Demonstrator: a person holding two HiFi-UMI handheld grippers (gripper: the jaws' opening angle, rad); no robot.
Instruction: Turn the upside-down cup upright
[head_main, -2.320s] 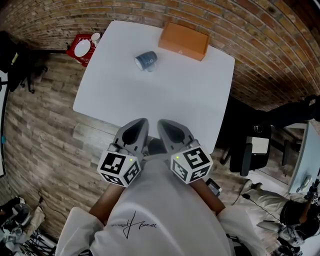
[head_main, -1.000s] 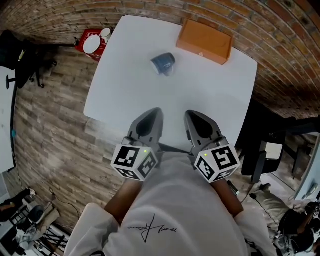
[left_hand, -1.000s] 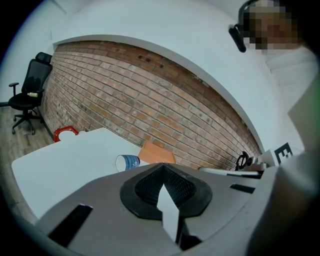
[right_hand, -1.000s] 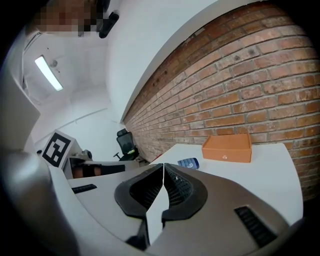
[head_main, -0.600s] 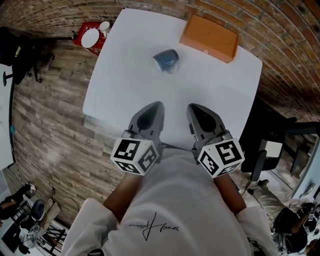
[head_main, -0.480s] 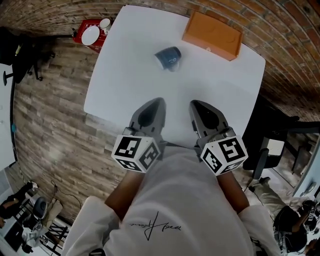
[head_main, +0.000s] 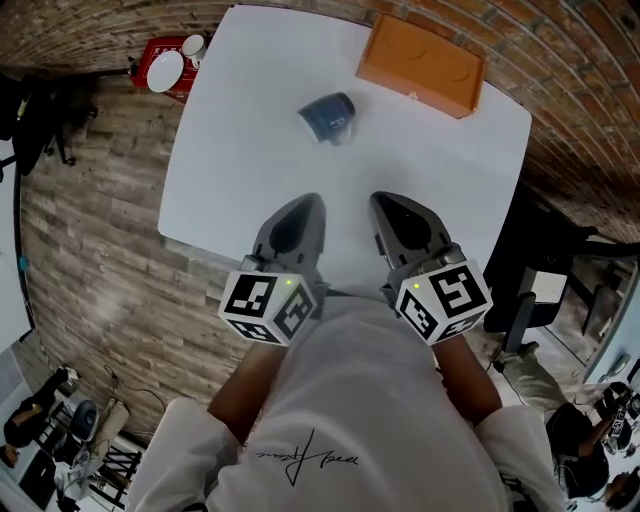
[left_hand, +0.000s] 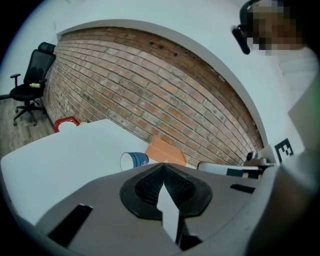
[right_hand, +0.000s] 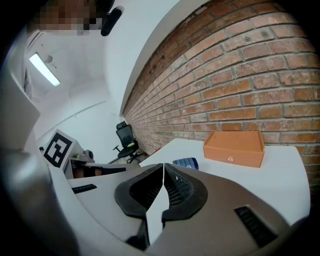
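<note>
A dark blue paper cup lies on its side on the white table, toward the far side. Its white mouth faces left in the left gripper view, and in the right gripper view the cup shows small, just past the jaws. My left gripper and right gripper hover side by side over the table's near edge, well short of the cup. Both are shut with nothing between the jaws, as the left gripper and right gripper show in their own views.
An orange box sits at the table's far right corner, just beyond the cup, against a brick wall. A red crate with white dishes stands on the wooden floor off the far left corner. An office chair is farther left.
The head view has shifted a little. Both grippers stay shut, close to the body at the near edge. The cup lies where it was.
</note>
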